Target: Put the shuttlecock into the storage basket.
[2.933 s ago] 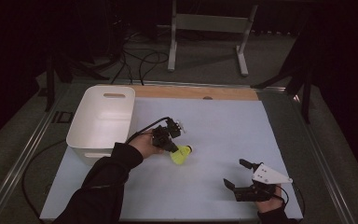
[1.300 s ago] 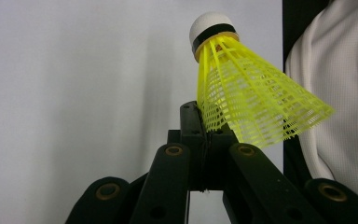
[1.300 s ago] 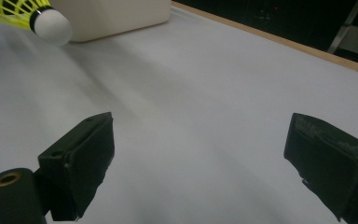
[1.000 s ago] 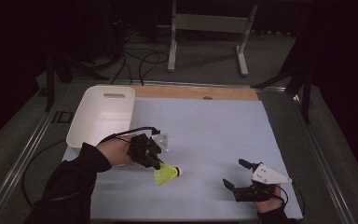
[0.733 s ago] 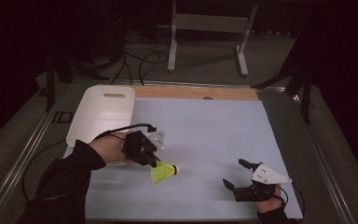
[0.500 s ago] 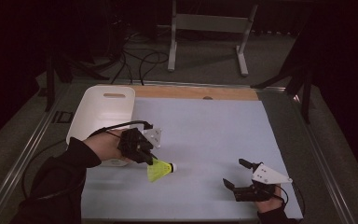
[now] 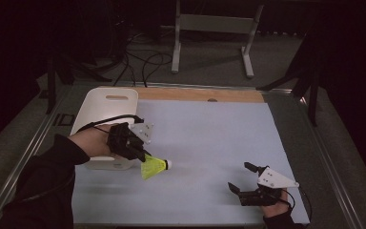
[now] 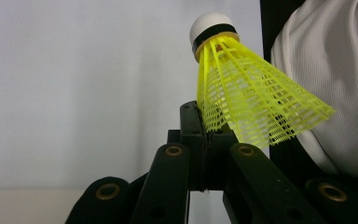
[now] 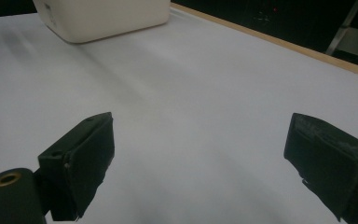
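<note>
1. pale blue tabletop (image 7: 209,143) under dim light, with one white bin (image 7: 106,106) at its far left.
2. your left gripper (image 7: 140,155) has its jaws pressed together, pinching the skirt of one yellow shuttlecock (image 7: 153,167), held clear of the surface just beside the bin's near corner.
3. your right gripper (image 7: 240,177) rests low at the near right, jaws spread wide, holding nothing.
</note>
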